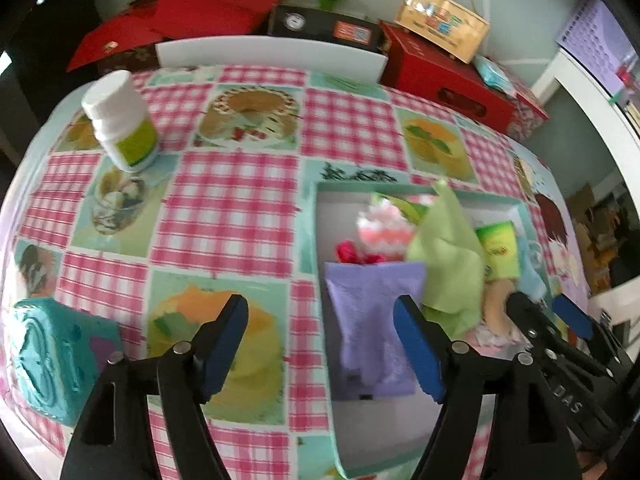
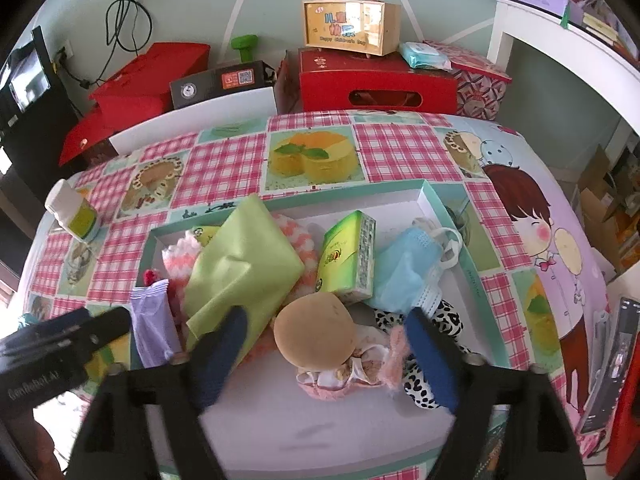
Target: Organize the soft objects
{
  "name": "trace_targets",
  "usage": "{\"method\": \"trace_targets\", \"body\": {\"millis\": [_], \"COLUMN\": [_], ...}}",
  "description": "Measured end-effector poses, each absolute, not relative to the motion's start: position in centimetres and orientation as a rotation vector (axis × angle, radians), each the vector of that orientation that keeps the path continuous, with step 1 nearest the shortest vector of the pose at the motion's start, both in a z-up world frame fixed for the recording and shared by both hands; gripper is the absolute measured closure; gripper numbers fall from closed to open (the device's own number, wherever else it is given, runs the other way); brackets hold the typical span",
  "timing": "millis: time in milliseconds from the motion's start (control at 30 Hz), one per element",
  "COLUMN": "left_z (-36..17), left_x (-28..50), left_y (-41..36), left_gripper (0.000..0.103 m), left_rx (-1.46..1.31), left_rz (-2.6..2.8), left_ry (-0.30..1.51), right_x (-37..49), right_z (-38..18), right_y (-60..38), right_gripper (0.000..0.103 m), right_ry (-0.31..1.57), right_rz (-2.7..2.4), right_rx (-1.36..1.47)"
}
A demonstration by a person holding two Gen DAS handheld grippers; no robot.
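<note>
Two claws are in my feeds, and both stand wide with nothing clamped. My left gripper [image 1: 320, 344] hangs over the near left corner of the shallow teal box [image 1: 310, 232], its blue pads well apart; the left pad is above the checked tablecloth [image 1: 232, 208] outside the box, the right pad above the box's inside. Between those pads and just ahead of them lies the purple cloth [image 1: 372, 320], flat on the white box floor, with no pad touching it. Ahead and to the right of that claw stands the green cloth [image 1: 448, 256], peaked up, and beyond it a pink-and-white knitted piece [image 1: 380, 228]. Far ahead to the left a white bottle [image 1: 120, 120] stands upright on the tablecloth, and a teal object [image 1: 52, 360] sits close on the left.

My right gripper [image 2: 328, 352] is also spread open over the box. Between its pads sits a small doll with a round tan head [image 2: 316, 332], and I see clear space on either side of the head. The left pad overlaps the near edge of the green cloth in my view, though I cannot tell whether it touches. Just ahead of the claw a green tissue packet [image 2: 348, 260] leans against a blue face mask [image 2: 404, 272]. A leopard-print cloth [image 2: 444, 320] lies under the right pad.
</note>
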State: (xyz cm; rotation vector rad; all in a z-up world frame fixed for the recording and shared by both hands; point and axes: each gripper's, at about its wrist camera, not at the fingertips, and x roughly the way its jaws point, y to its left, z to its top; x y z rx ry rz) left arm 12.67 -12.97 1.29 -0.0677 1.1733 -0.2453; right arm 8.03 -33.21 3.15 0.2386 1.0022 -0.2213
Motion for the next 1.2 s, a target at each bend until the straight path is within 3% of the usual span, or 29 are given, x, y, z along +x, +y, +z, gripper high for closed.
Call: {"method": "trace_targets", "body": {"millis": [200, 233, 267, 300, 1200], "left_z": [0.9, 0.8, 0.8, 0.7, 1.3], "left_x": [13.1, 13.2, 13.1, 13.2, 11.7], "left_y": [-12.0, -11.9, -11.8, -11.7, -10.8], "left_gripper": [0.024, 0.016, 0.008, 0.007, 0.007], "left_rx": [-0.057, -0.054, -0.050, -0.048, -0.019], "left_rz": [-0.181, -0.172, -0.157, -0.143, -0.110], "left_ry": [1.157, 1.152, 1.144, 1.137, 1.115], "right_x": [8.2, 8.2, 8.2, 8.2, 7.5], "right_z": [2.7, 2.7, 2.6, 2.6, 3.3], "right_y": [-33.5, -33.6, -33.7, -33.9, -33.2], "right_gripper": [0.013, 0.010, 0.000, 0.000, 0.000], "right_ry": [1.022, 1.023, 1.025, 1.023, 1.021], "right_rz": [-0.254, -0.259, -0.268, -0.278, -0.280], "right_rx": [0.225, 0.223, 0.222, 0.221, 0.190]}}
